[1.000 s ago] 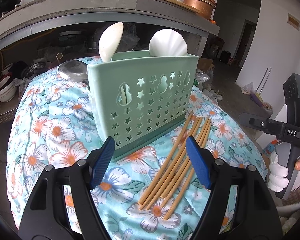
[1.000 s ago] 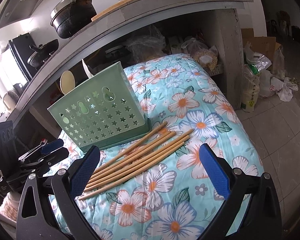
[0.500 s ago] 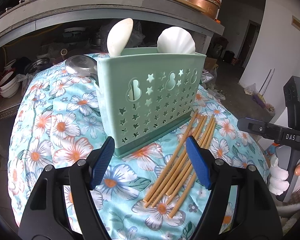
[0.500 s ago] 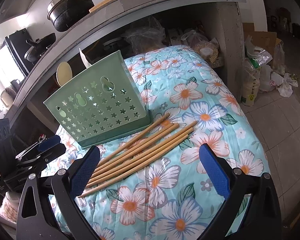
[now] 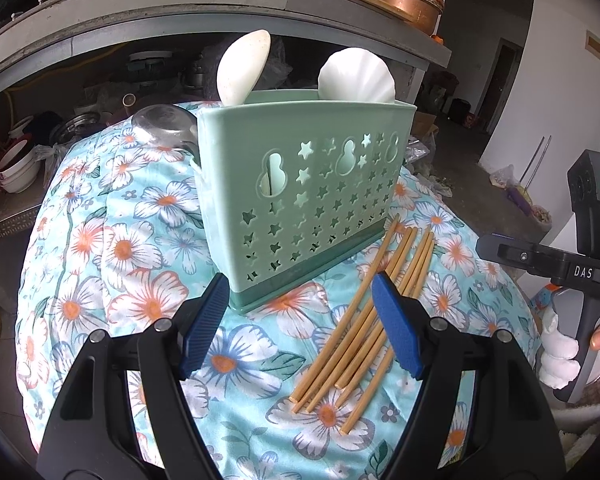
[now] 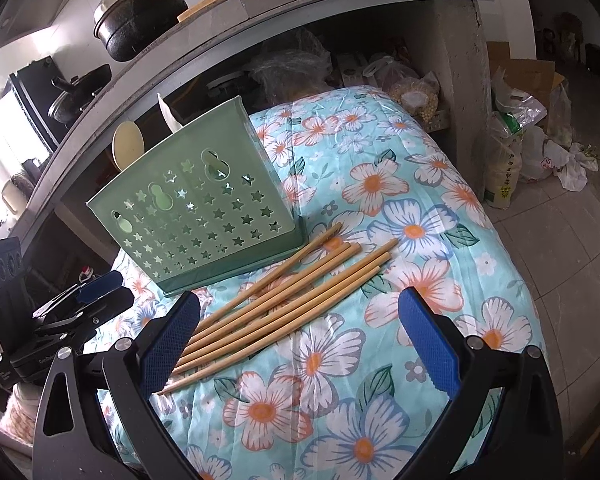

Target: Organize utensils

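Loose chopsticks (image 6: 276, 304) beside green holder (image 6: 204, 216) (both tongs gaping)

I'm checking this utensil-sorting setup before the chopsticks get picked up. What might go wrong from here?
1. The chopsticks lie bunched and touching on the soft floral cloth; the open right gripper may pinch several, or snag fabric.
2. The green holder stands upright on that uneven padding, with two white utensils poking above its rim; a nudge could tip it.
3. The open left gripper sits close to the holder's base and could bump it.
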Tool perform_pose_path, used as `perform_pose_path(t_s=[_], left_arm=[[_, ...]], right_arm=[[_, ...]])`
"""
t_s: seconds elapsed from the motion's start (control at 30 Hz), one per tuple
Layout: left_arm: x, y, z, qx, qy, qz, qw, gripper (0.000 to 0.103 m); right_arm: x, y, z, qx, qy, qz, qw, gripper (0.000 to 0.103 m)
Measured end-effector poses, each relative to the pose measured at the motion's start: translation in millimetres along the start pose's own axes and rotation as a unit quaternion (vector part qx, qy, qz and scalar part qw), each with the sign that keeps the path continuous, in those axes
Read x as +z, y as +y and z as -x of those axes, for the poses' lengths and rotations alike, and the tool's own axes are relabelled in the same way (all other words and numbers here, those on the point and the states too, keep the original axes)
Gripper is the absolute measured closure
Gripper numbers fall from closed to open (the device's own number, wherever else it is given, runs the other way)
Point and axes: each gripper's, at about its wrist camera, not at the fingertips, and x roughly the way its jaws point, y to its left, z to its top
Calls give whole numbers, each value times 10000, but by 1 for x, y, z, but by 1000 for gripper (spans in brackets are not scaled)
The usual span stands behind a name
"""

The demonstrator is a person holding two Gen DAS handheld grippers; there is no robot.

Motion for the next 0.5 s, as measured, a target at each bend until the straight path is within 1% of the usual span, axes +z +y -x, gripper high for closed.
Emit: perform_pose_path(t_s=[0.5], left_arm=[[-1,1,-4,33,91,28,9999,32]], right_arm=[[-3,0,-2,-41,43,-4,10000,6]])
